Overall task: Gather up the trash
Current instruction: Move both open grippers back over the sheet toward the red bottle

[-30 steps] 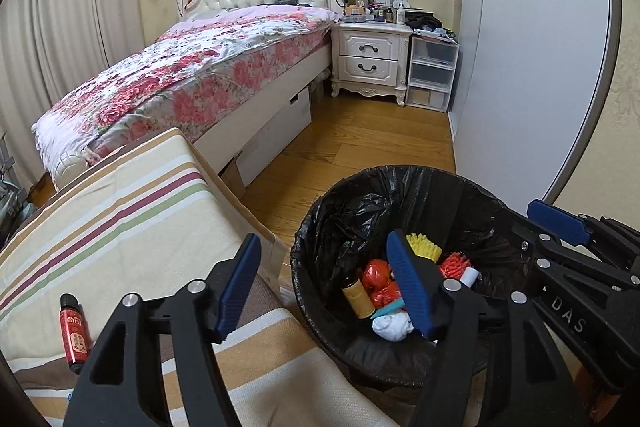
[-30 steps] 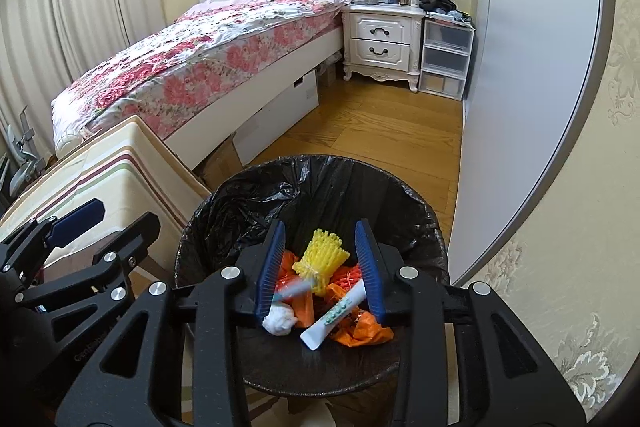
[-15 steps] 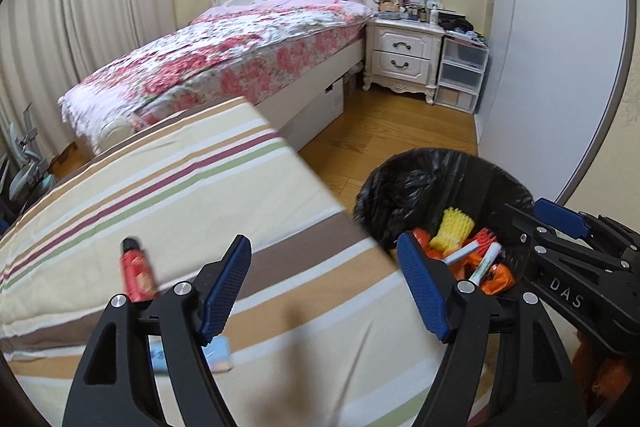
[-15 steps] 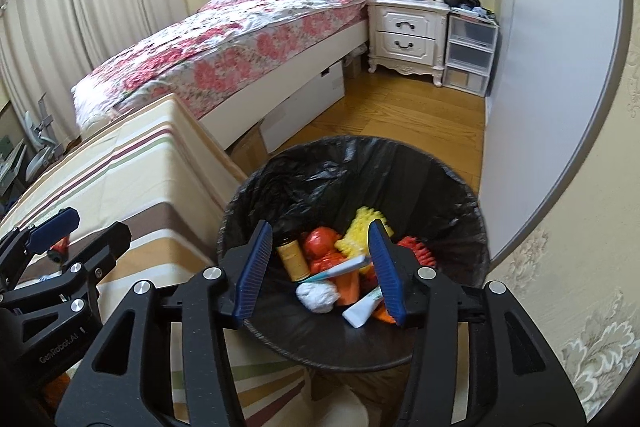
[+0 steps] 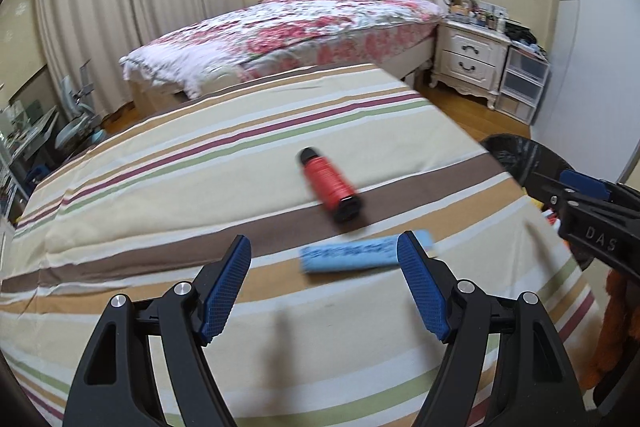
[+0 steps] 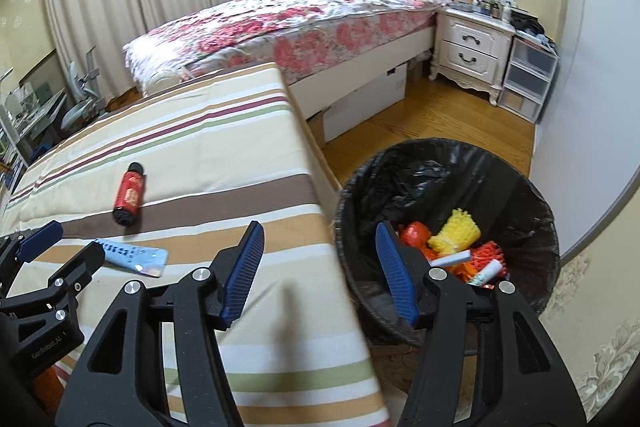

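A red bottle with a black cap (image 5: 328,183) and a light blue tube (image 5: 352,257) lie on the striped cloth (image 5: 200,163). My left gripper (image 5: 324,287) is open and empty, just above the cloth, with the blue tube between its fingertips and the bottle beyond. My right gripper (image 6: 320,267) is open and empty, over the cloth's right edge beside the bin (image 6: 532,187). The bin has a black liner and holds several pieces of trash, among them yellow, red and orange items. The bottle (image 6: 129,197) and tube (image 6: 134,257) also show in the right wrist view, left of my right gripper.
A bed with a floral cover (image 6: 300,15) stands behind the striped surface. A white nightstand (image 6: 472,51) and plastic drawers (image 6: 528,75) are at the back right. A grey wardrobe door (image 6: 592,107) is right of the bin. Wooden floor (image 6: 432,131) lies between.
Both grippers swung left, away from the bin and over the striped cloth. The bottle and blue tube now sit in front of my left gripper. Both grippers stayed open.
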The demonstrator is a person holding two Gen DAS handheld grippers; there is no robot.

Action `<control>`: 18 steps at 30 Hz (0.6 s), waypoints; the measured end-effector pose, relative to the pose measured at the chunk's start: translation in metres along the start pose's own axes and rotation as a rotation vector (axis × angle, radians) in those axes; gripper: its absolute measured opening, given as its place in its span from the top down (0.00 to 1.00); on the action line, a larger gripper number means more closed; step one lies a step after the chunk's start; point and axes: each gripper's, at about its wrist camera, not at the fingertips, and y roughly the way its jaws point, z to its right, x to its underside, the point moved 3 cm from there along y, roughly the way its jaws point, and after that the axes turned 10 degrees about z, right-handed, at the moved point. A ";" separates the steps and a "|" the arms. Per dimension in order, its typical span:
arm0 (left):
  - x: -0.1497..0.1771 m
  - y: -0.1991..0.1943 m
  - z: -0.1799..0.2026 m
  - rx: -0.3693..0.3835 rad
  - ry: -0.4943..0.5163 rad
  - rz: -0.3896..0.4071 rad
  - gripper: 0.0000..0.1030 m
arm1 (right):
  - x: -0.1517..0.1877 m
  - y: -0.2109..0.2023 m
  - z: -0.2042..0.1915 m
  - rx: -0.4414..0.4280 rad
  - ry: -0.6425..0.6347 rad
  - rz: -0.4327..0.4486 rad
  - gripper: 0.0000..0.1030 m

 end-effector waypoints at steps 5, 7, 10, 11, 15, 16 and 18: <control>0.011 -0.008 -0.039 -0.053 -0.055 -0.006 0.29 | 0.000 0.005 -0.030 -0.042 -0.045 -0.022 0.45; 0.016 -0.011 -0.055 -0.073 -0.076 -0.011 0.29 | -0.001 0.009 -0.039 -0.055 -0.058 -0.036 0.45; 0.022 -0.015 -0.074 -0.100 -0.106 -0.017 0.29 | 0.000 0.016 -0.056 -0.077 -0.086 -0.059 0.44; 0.025 -0.016 -0.081 -0.110 -0.119 -0.022 0.29 | 0.000 0.018 -0.061 -0.080 -0.098 -0.065 0.44; 0.035 -0.019 -0.109 -0.141 -0.173 -0.034 0.29 | 0.003 0.028 -0.079 -0.086 -0.141 -0.084 0.39; 0.037 -0.020 -0.115 -0.147 -0.181 -0.036 0.29 | 0.003 0.031 -0.083 -0.084 -0.153 -0.092 0.39; 0.041 -0.023 -0.125 -0.162 -0.201 -0.039 0.29 | 0.005 0.035 -0.089 -0.080 -0.168 -0.107 0.39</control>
